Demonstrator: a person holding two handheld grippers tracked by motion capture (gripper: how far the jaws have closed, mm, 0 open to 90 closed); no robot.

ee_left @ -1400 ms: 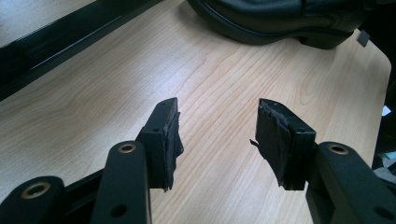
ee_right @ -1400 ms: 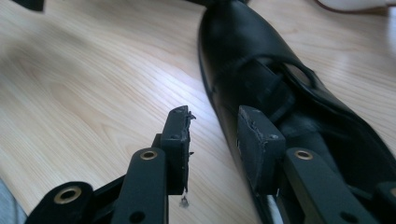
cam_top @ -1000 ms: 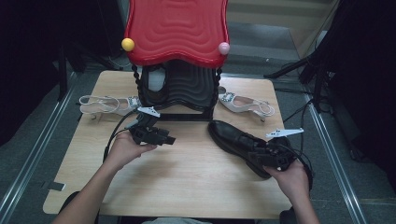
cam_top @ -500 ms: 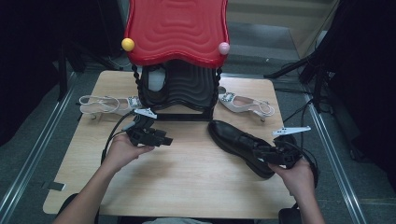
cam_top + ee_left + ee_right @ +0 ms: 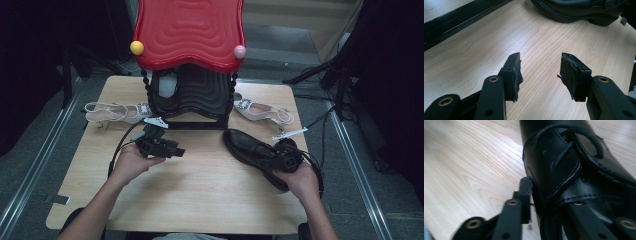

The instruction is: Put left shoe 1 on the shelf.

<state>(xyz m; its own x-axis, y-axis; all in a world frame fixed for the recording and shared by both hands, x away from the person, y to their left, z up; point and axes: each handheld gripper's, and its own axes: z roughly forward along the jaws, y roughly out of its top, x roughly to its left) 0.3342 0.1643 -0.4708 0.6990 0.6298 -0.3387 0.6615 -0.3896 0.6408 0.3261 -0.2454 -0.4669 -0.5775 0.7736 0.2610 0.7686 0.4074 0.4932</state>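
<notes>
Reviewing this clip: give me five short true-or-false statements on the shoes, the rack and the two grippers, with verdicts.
1. The right gripper is shut on the black leather lace-up shoe. True.
2. The left gripper holds a sandal. False: its fingers stand apart over bare wood.
3. A pale strappy sandal lies on each side of the red-topped black shoe rack. True.
4. The black shoe sits on the rack. False: it lies on the light wooden table.
5. Both ball knobs on the rack are yellow. False: one yellow, one pink.

Bare tabletop [image 5: 200, 200] before red stand [image 5: 192, 60]
</notes>
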